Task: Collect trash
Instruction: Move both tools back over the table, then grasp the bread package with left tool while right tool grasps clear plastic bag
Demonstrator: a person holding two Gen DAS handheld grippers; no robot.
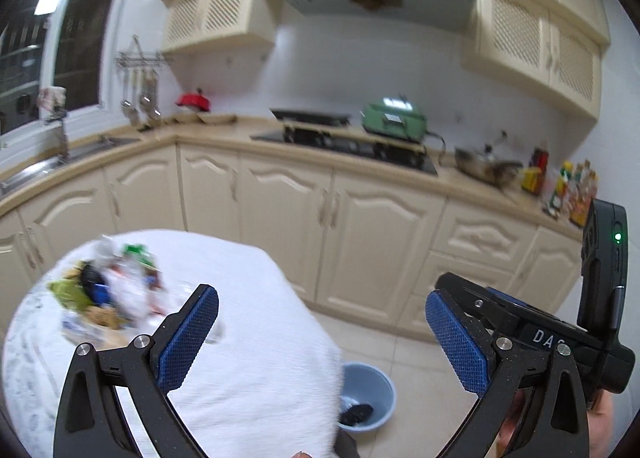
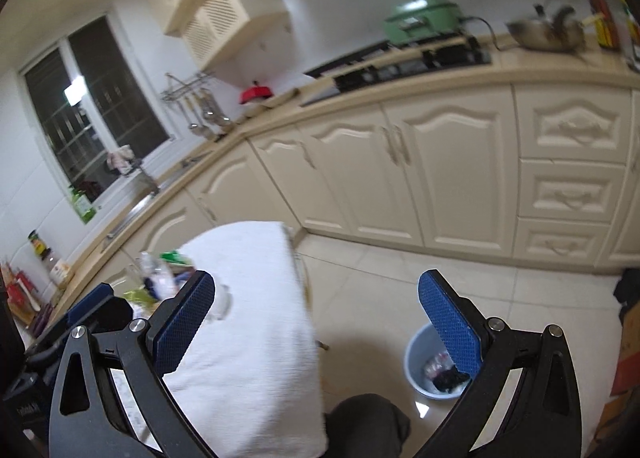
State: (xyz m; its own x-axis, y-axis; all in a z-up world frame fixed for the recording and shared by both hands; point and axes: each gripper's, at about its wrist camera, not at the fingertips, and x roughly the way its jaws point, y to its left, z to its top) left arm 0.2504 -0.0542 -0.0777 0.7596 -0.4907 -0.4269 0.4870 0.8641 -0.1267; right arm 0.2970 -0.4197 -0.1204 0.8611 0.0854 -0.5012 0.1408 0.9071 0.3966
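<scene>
A heap of trash (image 1: pixel 108 290), wrappers, plastic and a green scrap, lies on a table under a white cloth (image 1: pixel 256 338). My left gripper (image 1: pixel 320 338) is open and holds nothing, its left finger just right of the heap. The right gripper's body (image 1: pixel 560 338) shows at the right edge of the left wrist view. My right gripper (image 2: pixel 316 322) is also open and bare, raised over the table edge and floor. The same trash (image 2: pixel 160 278) shows at its left. A light blue bin (image 2: pixel 432 370) with dark and crumpled trash inside stands on the floor; the bin (image 1: pixel 368 398) sits beside the table.
Cream cabinets (image 1: pixel 340 226) run along the back under a counter with a hob (image 1: pixel 348 144), a green cooker (image 1: pixel 394 120), a wok and bottles. A sink (image 1: pixel 48 166) sits at the left below a window. A dark-clothed knee (image 2: pixel 368 426) is near the bin.
</scene>
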